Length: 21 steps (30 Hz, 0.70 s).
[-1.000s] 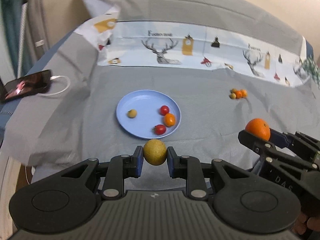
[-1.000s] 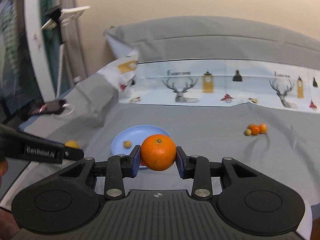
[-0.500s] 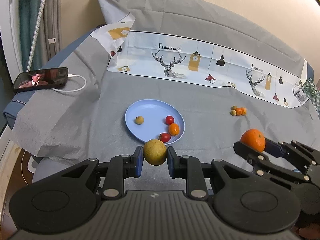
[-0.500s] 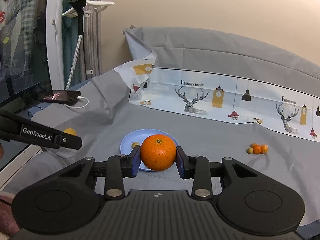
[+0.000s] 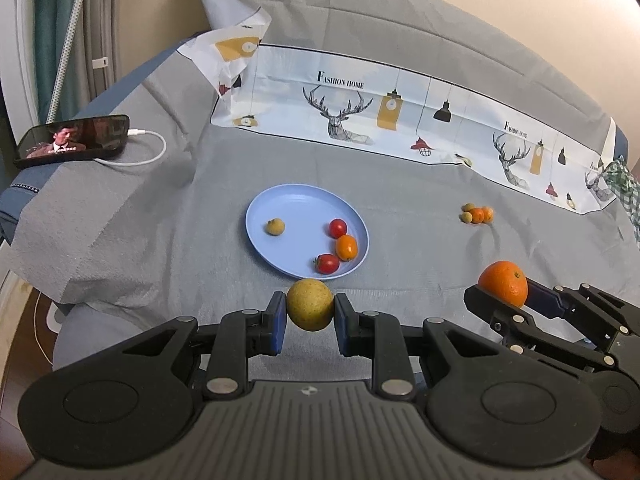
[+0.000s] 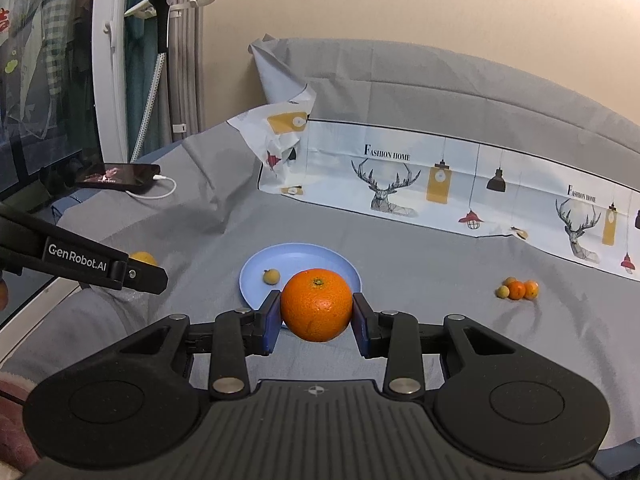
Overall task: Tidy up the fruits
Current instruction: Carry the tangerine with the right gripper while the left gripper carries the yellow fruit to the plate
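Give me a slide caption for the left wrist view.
Left gripper holds a yellow fruit before the blue plate.

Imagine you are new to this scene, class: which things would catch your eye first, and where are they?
First, the big orange, clamped in the right gripper at the front of its view, and the yellow-green fruit gripped by the left gripper. Beyond them, the blue plate sits mid-cloth with two red tomatoes, a small orange fruit and a small yellowish one. A small fruit cluster lies to its right.
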Motion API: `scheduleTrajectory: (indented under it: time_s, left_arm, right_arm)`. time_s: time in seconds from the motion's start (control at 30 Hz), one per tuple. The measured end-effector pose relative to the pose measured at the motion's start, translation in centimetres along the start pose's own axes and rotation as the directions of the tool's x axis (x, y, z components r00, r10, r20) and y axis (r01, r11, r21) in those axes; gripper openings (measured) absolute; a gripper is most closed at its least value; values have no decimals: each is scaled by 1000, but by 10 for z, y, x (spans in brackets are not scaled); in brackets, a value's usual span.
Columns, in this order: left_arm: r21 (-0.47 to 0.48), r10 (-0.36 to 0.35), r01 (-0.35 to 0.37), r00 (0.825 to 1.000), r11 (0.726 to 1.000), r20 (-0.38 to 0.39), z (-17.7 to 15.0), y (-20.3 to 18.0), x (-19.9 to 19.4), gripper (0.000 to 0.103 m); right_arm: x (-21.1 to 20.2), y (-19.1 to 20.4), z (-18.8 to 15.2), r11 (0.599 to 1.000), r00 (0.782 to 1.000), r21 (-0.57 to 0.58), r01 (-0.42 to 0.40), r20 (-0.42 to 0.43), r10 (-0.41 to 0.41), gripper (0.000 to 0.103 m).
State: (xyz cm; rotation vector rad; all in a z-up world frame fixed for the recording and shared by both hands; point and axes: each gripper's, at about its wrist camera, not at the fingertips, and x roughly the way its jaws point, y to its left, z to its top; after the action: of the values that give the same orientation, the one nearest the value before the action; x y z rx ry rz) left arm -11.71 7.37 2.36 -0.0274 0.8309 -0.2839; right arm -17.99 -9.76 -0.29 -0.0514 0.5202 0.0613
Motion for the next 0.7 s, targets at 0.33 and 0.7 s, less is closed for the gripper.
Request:
scheduleTrajectory:
  time_s: [0.33, 0.7]
  left_arm:
    - [-9, -1, 0, 999, 1000, -41, 4, 6, 18, 27]
    - [-26, 8, -10, 997, 1000, -70, 10, 14, 33, 27]
  right_arm:
    - [16, -3, 0, 1000, 999, 8, 5, -43, -5, 38]
    - [37, 4, 2, 1000, 996, -12, -5, -86, 4, 38]
